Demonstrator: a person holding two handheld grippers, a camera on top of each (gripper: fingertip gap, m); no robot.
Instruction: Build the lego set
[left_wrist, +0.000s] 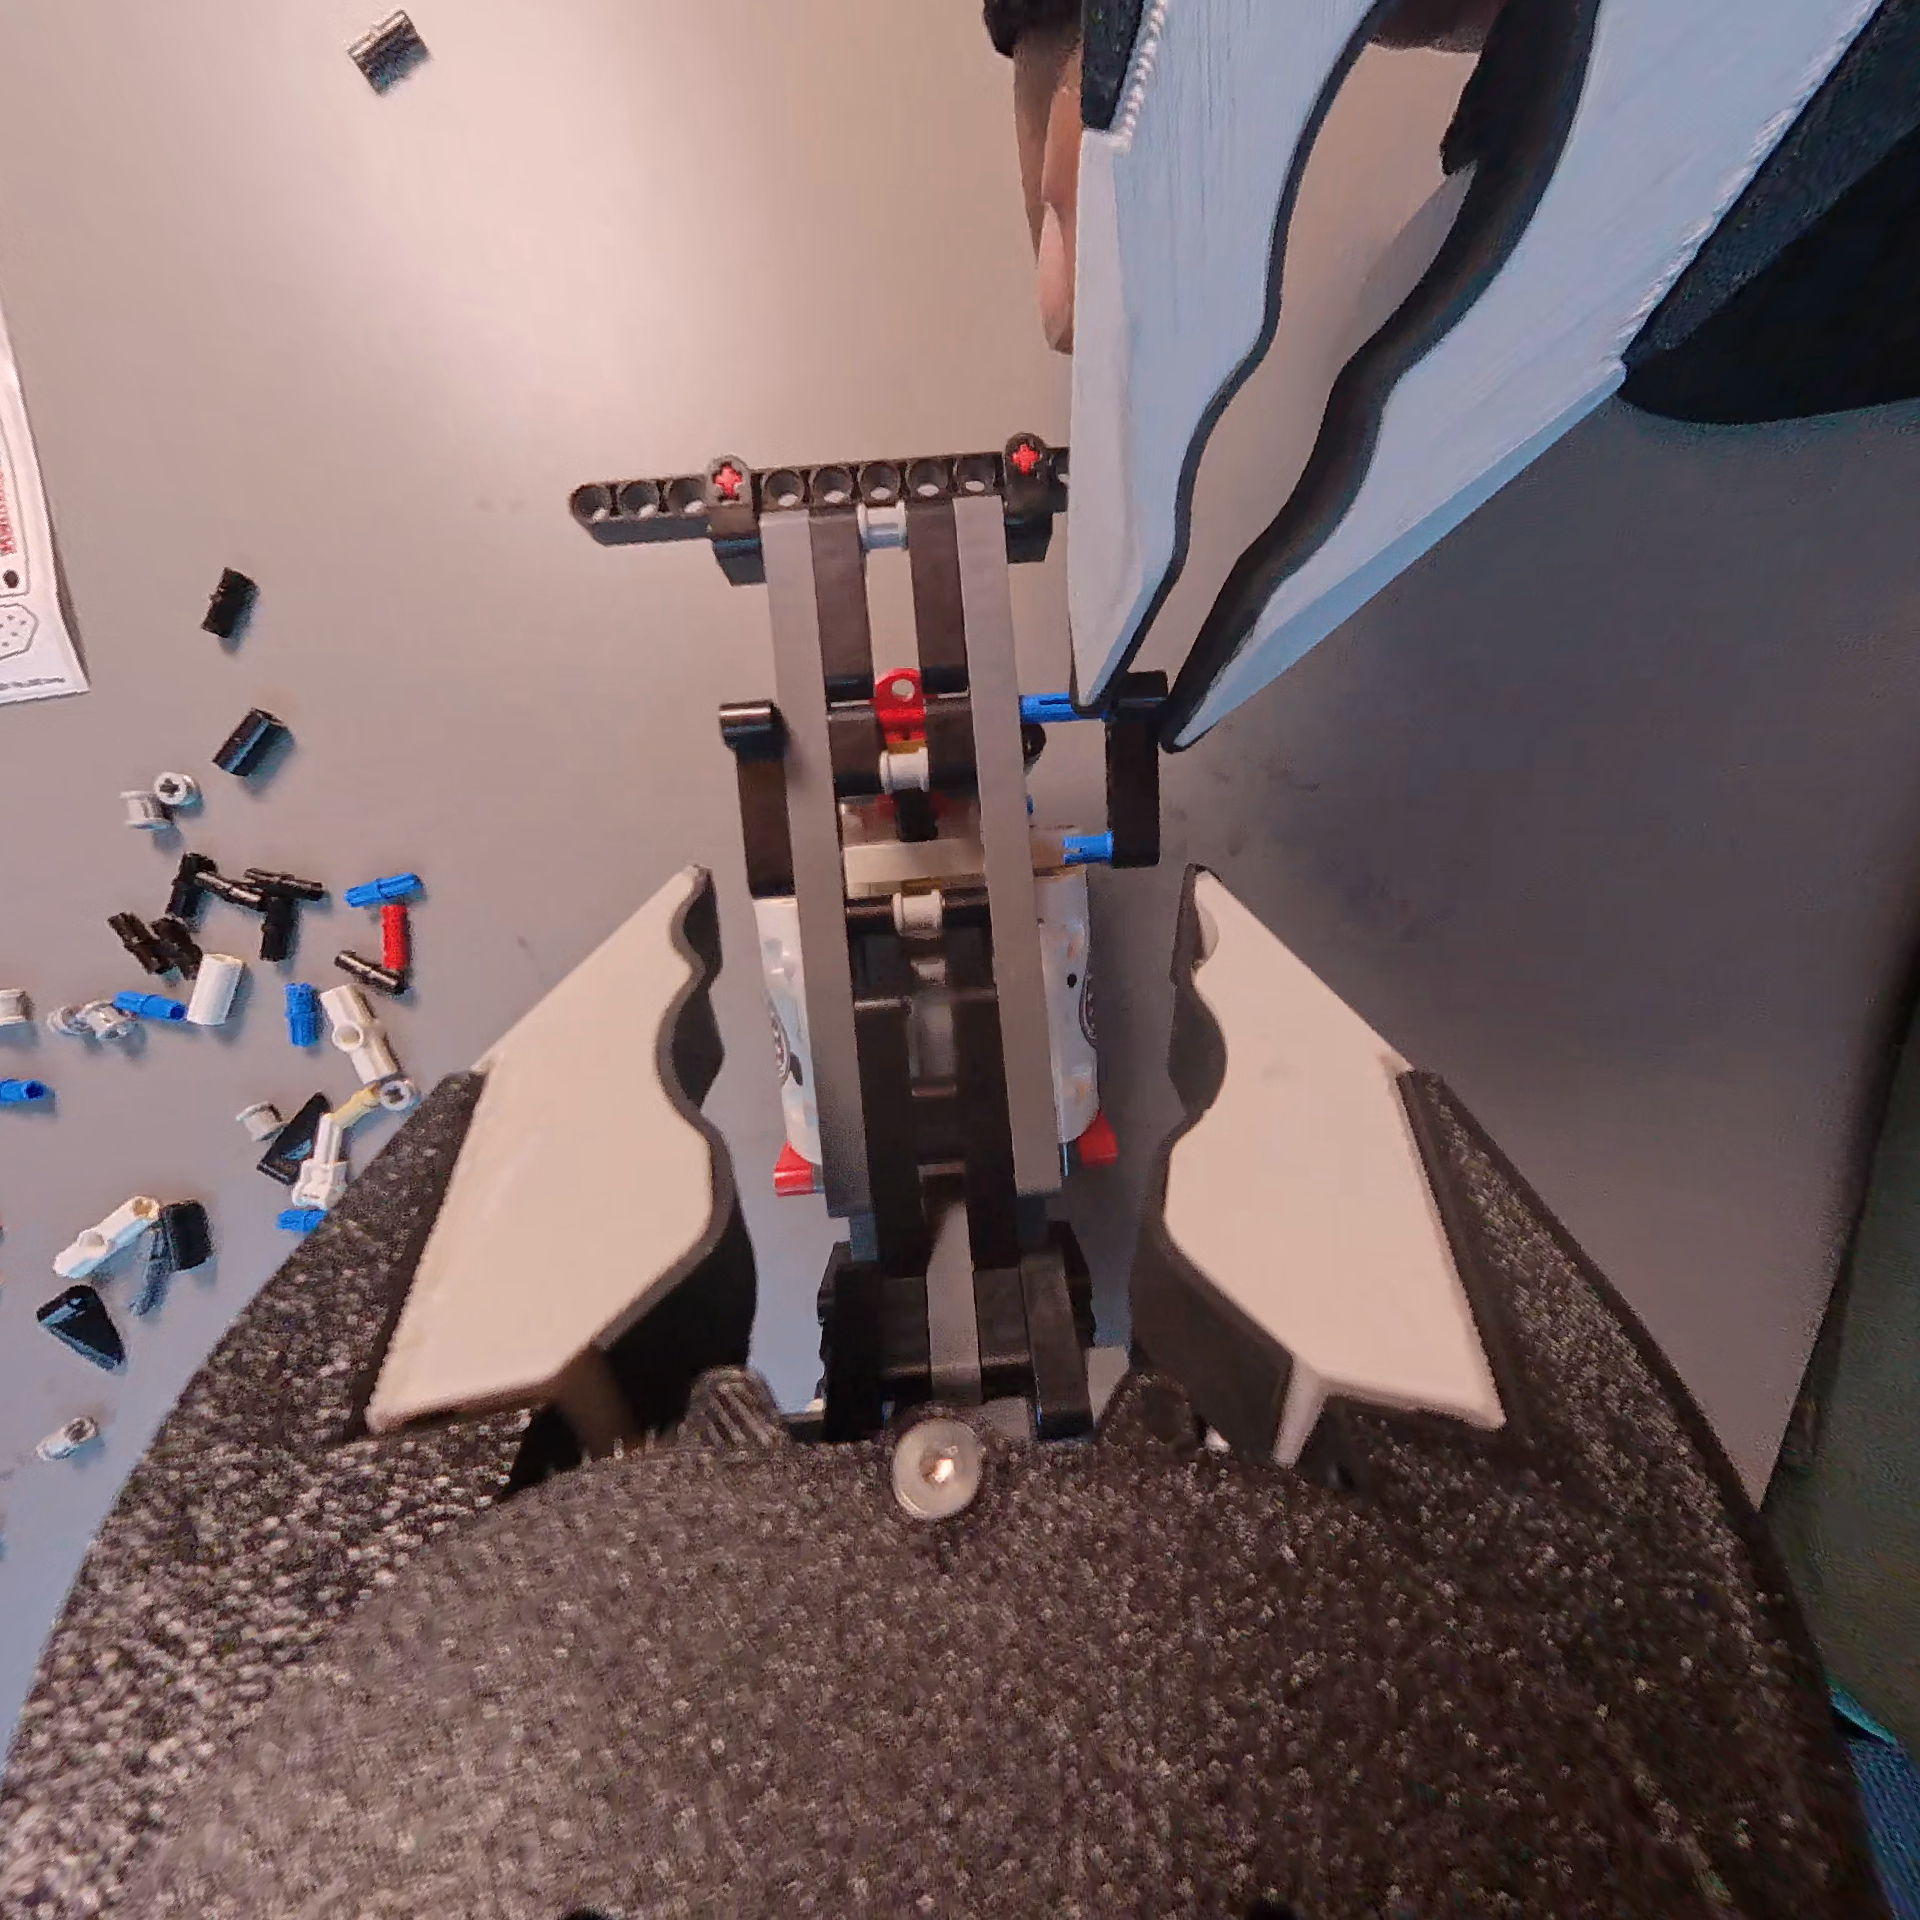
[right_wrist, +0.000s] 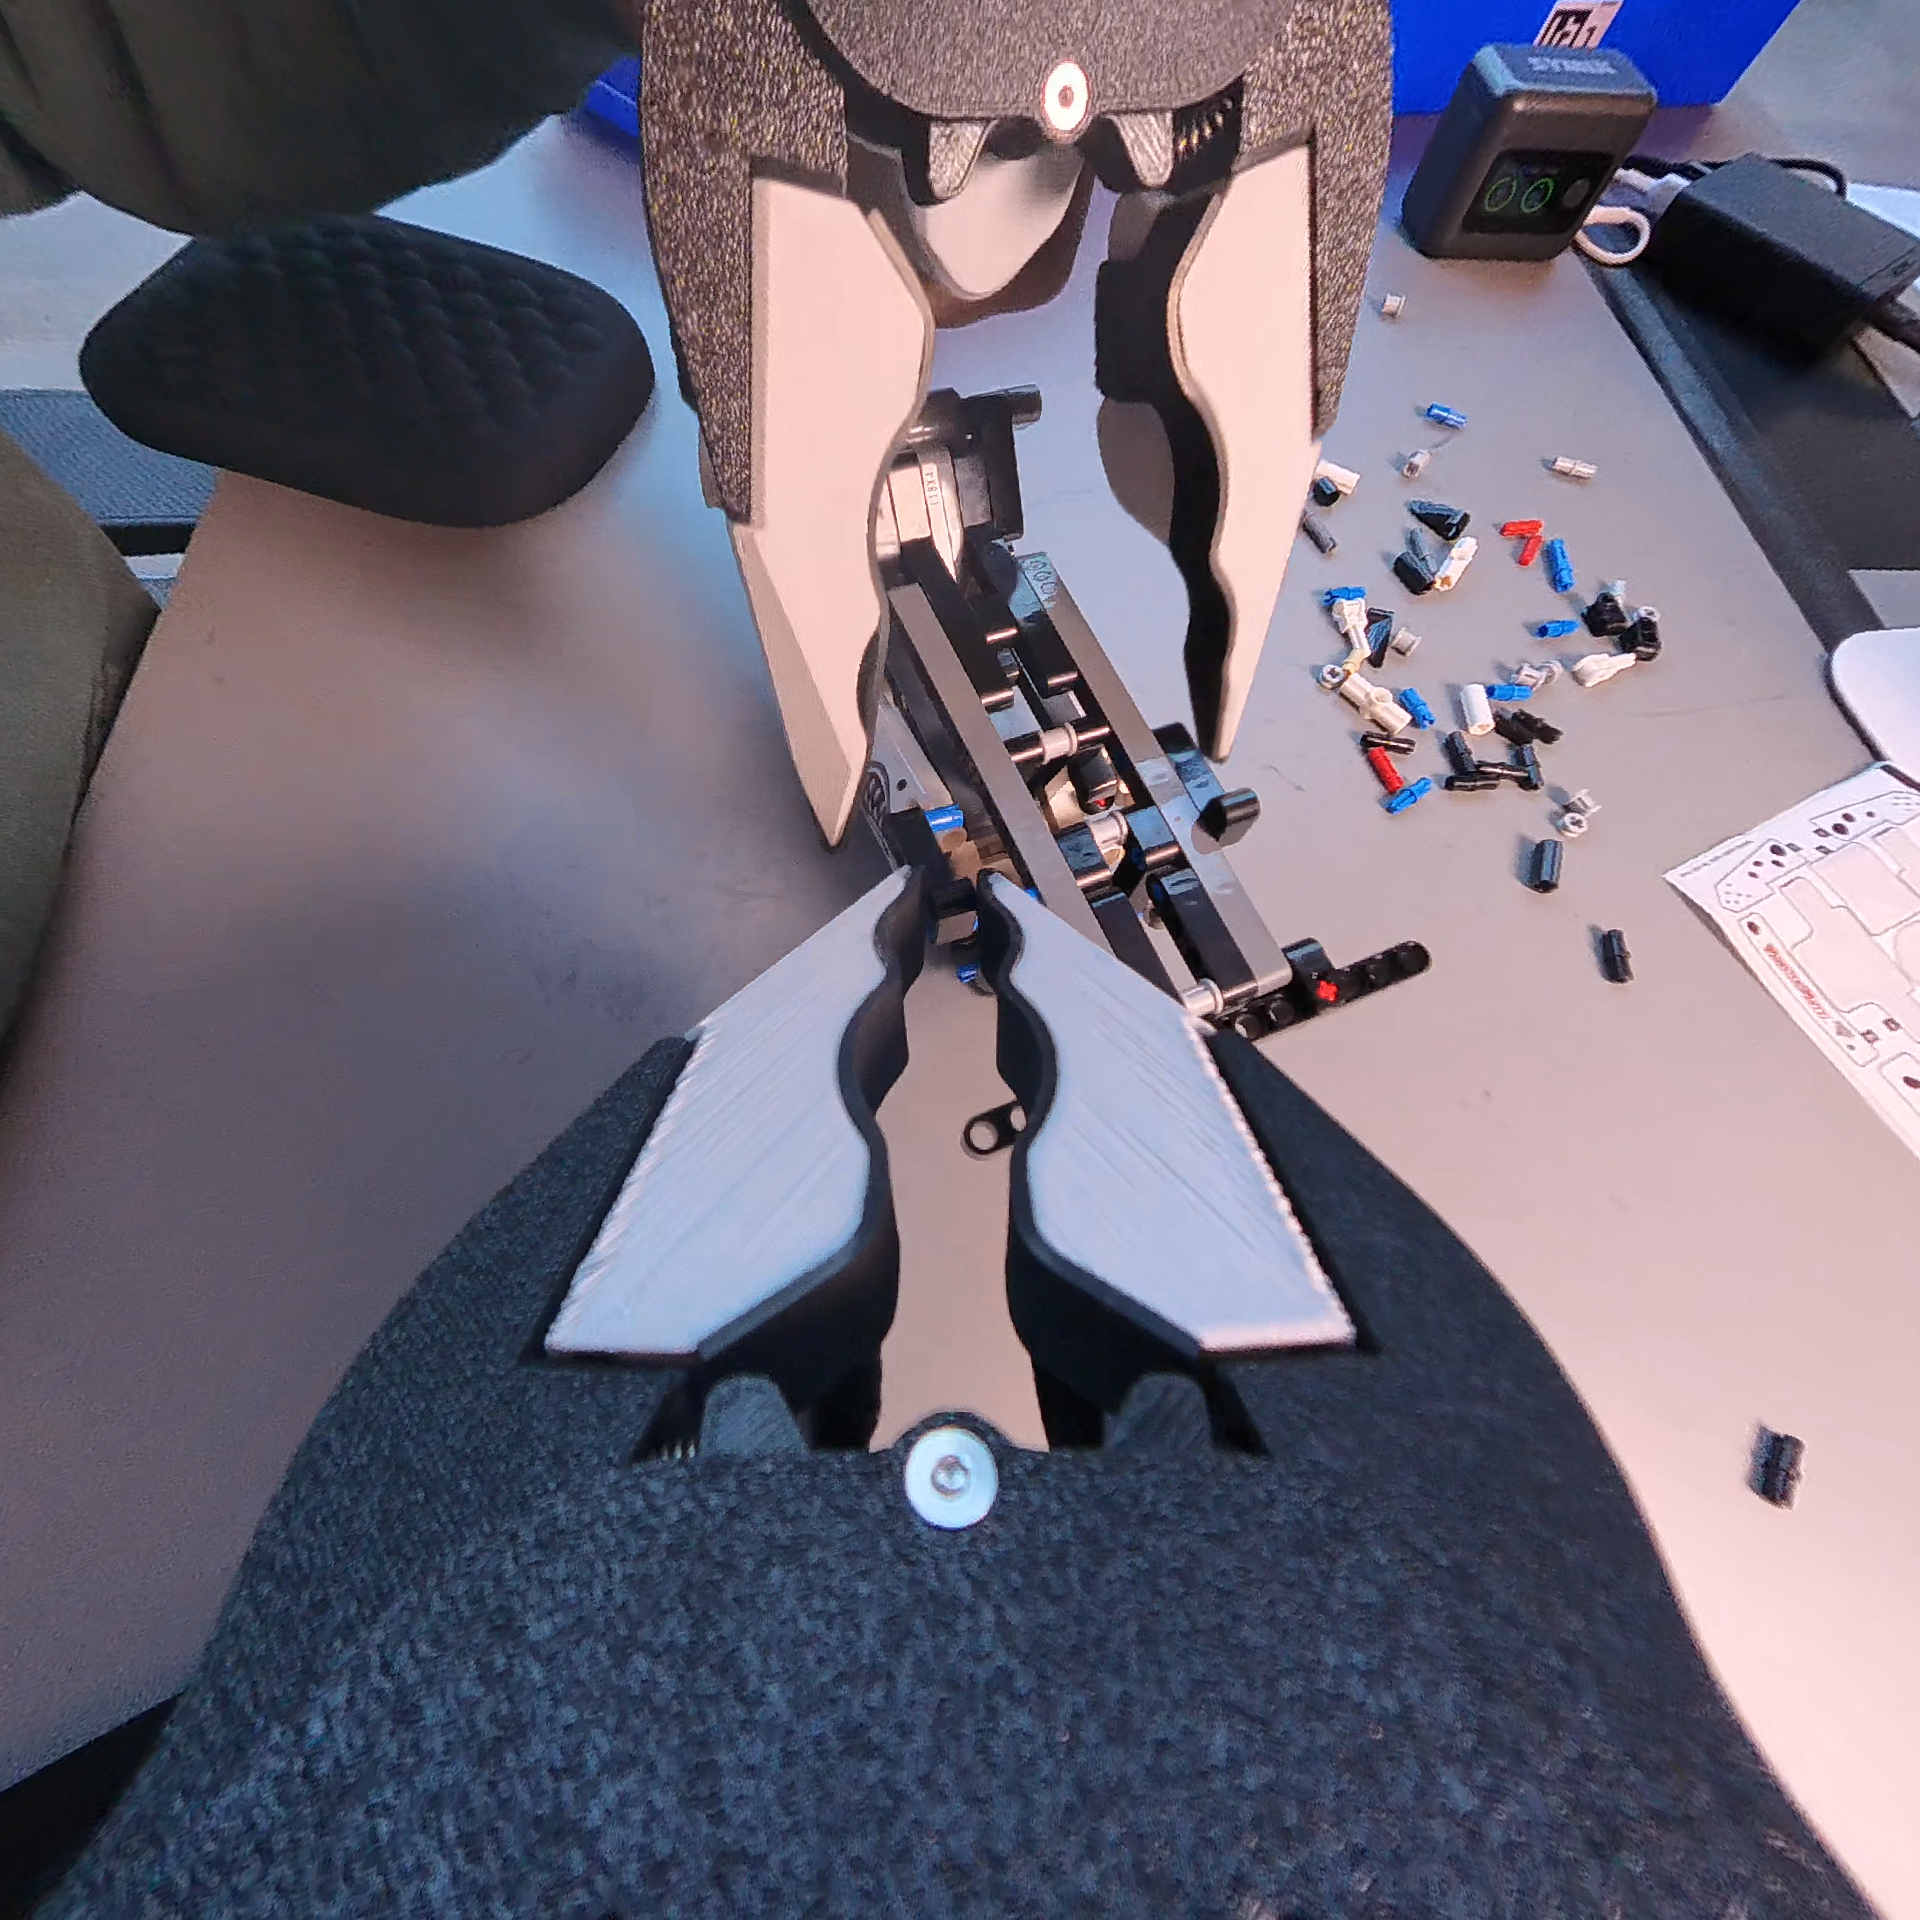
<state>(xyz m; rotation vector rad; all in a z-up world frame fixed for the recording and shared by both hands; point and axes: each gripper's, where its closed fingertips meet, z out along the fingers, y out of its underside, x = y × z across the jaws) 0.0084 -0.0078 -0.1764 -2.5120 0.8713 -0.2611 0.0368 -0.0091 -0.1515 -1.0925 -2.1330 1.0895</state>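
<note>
A long black and grey lego model (left_wrist: 914, 790) with a holed black cross beam at its far end lies on the grey table (left_wrist: 499, 312). My left gripper (left_wrist: 940, 894) is open, its fingers astride the model's near end with a gap on each side. My right gripper (right_wrist: 951, 888) comes in from the upper right in the left wrist view (left_wrist: 1132, 717). It is shut on a short black beam (left_wrist: 1132, 790) with two blue pins, held against the model's right side. The beam also shows in the right wrist view (right_wrist: 948, 914), and so does the model (right_wrist: 1091, 748).
Several loose small pieces (left_wrist: 260, 987) lie left of the model and show in the right wrist view (right_wrist: 1475, 675). A sticker sheet (right_wrist: 1829, 935), a black textured pad (right_wrist: 364, 364), a small screen device (right_wrist: 1527, 156) and a black adapter (right_wrist: 1787, 249) lie around. The table edge (left_wrist: 1766, 1299) runs at the right. Across from one pair of fingers to the other is roughly 4 cm.
</note>
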